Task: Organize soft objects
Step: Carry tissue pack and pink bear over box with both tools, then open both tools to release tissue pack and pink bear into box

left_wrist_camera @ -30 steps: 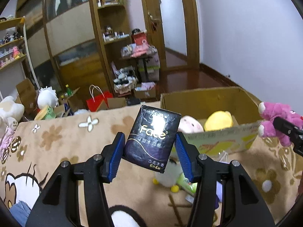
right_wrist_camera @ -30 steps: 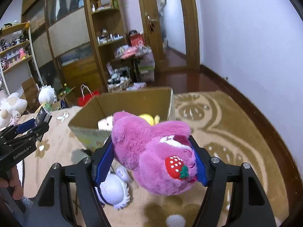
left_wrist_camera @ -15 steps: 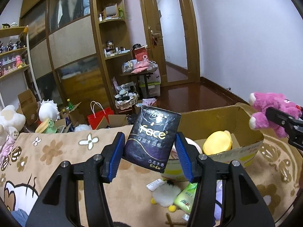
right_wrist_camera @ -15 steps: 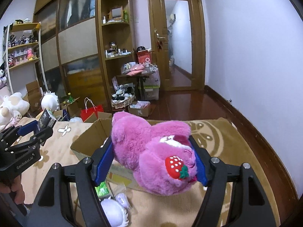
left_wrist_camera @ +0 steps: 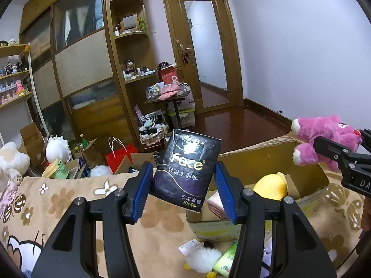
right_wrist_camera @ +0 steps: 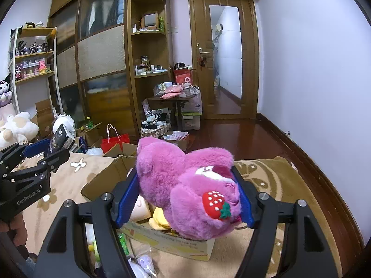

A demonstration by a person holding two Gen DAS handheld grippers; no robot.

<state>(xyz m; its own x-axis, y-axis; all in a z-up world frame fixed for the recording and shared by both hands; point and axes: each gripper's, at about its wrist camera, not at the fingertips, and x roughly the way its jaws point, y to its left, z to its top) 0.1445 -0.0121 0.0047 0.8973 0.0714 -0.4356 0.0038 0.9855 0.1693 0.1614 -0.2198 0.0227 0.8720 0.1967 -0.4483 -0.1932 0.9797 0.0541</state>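
beige patterned blanket (left_wrist_camera: 69, 197) covers the surface. open cardboard box (right_wrist_camera: 102, 180) sits on it, holding a yellow plush (left_wrist_camera: 270, 184). pink plush bear (right_wrist_camera: 185, 185) is clamped between the right gripper (right_wrist_camera: 185, 201) pads, above the box. dark tissue pack (left_wrist_camera: 186, 169), tilted, is clamped in the left gripper (left_wrist_camera: 183, 192), just beside the box's near-left edge.

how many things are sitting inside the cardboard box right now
2 show inside the cardboard box: a yellow plush toward the right, and a pale pink soft item beside it on the left. The claws and the box walls hide part of the inside, so more may sit there.
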